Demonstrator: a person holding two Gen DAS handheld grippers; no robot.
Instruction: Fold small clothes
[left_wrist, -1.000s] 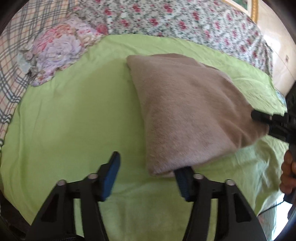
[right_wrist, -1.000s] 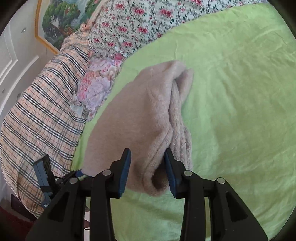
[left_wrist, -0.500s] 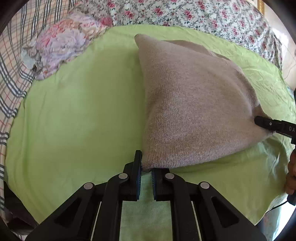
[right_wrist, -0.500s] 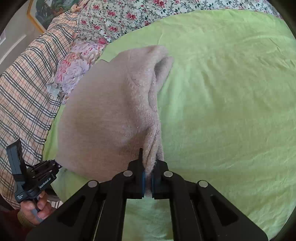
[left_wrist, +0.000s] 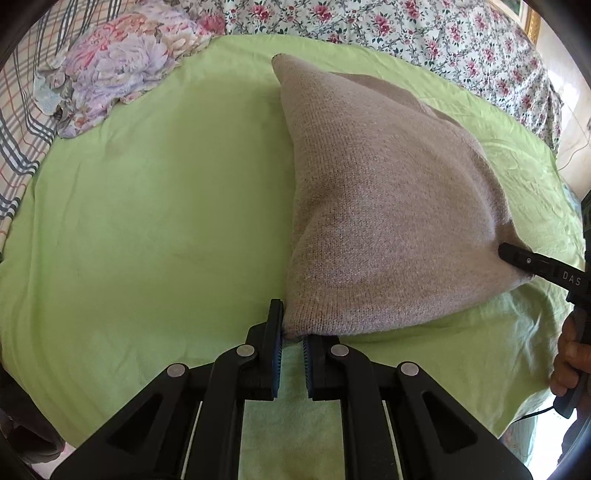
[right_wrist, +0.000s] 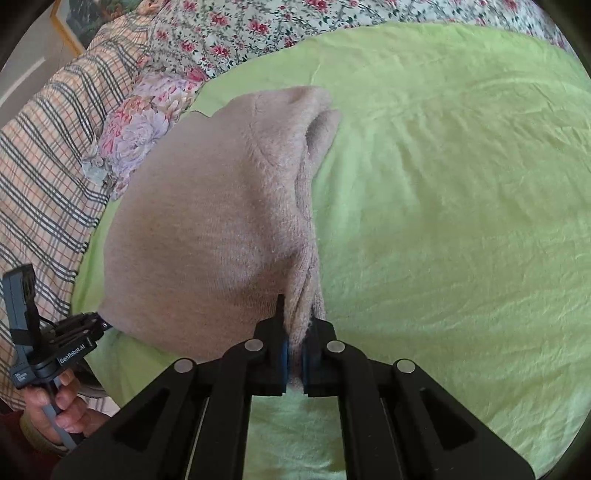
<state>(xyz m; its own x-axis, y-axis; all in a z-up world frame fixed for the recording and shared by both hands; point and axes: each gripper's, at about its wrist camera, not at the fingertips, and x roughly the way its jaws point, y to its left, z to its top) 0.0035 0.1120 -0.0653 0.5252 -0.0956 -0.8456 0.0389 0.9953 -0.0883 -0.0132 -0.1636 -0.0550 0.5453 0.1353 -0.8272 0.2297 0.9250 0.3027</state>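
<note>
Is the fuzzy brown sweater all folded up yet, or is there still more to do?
Not yet. The sweater already looks doubled over on the green sheet. Right now the left gripper and the right gripper each pinch one near corner of it. Left to do: carry those corners over for another fold, then let go.

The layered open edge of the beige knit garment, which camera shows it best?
The right wrist view. There the beige knit garment shows its stacked layers running up from the right gripper, which is shut on them. The left wrist view shows only its smooth top face and the corner pinched in the left gripper.
</note>
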